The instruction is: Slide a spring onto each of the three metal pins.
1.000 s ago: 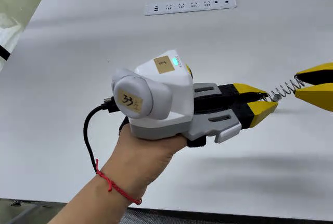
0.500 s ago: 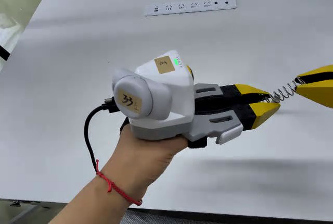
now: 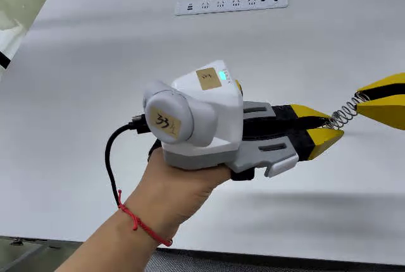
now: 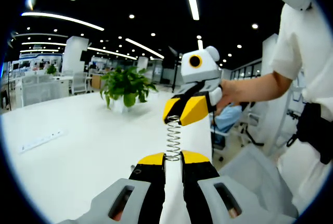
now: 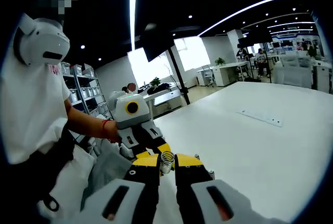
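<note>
White table (image 3: 126, 63), power strip (image 3: 231, 5) at far edge; tools held in air above it. Spring (image 3: 345, 112) spans left gripper (image 3: 335, 126) and right gripper (image 3: 359, 100), each pinched nearly shut on one end. Pin not made out. Risk: misaligned tools bow the spring; a loose pinch lets it shoot away.

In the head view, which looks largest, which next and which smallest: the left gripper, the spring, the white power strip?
1. left gripper, by far, being nearest the camera.
2. power strip, long but thin, lying farther off on the table.
3. spring, spanning from the left gripper to the right gripper.
</note>
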{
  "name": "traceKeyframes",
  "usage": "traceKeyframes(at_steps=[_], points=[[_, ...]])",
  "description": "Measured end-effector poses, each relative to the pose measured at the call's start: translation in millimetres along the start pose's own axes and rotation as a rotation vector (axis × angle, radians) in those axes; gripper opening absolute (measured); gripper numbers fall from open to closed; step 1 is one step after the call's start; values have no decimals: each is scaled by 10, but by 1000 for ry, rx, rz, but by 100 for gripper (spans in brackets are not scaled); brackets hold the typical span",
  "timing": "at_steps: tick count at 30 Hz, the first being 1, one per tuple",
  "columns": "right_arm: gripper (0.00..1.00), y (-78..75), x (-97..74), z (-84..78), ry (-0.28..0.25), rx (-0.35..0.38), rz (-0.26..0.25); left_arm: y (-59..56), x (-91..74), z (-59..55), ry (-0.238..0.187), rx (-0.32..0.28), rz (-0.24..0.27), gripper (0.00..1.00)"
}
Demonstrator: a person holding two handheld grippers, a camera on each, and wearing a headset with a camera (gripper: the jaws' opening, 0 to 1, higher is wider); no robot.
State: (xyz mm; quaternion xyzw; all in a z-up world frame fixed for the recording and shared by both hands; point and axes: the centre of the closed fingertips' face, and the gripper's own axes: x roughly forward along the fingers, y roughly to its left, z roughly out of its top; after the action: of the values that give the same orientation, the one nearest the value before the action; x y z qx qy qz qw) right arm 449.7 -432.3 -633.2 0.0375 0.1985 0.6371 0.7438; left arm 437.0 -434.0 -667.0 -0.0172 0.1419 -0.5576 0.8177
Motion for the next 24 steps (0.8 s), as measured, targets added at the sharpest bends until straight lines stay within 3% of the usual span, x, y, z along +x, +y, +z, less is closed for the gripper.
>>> traceKeyframes(at_steps=[17,24], points=[[12,80,91,-44,121,-124,41,-66,18,-44,22,26,-16,11],[12,98,108,-23,147,-146,49,-71,20,-34,16,26,-18,10]])
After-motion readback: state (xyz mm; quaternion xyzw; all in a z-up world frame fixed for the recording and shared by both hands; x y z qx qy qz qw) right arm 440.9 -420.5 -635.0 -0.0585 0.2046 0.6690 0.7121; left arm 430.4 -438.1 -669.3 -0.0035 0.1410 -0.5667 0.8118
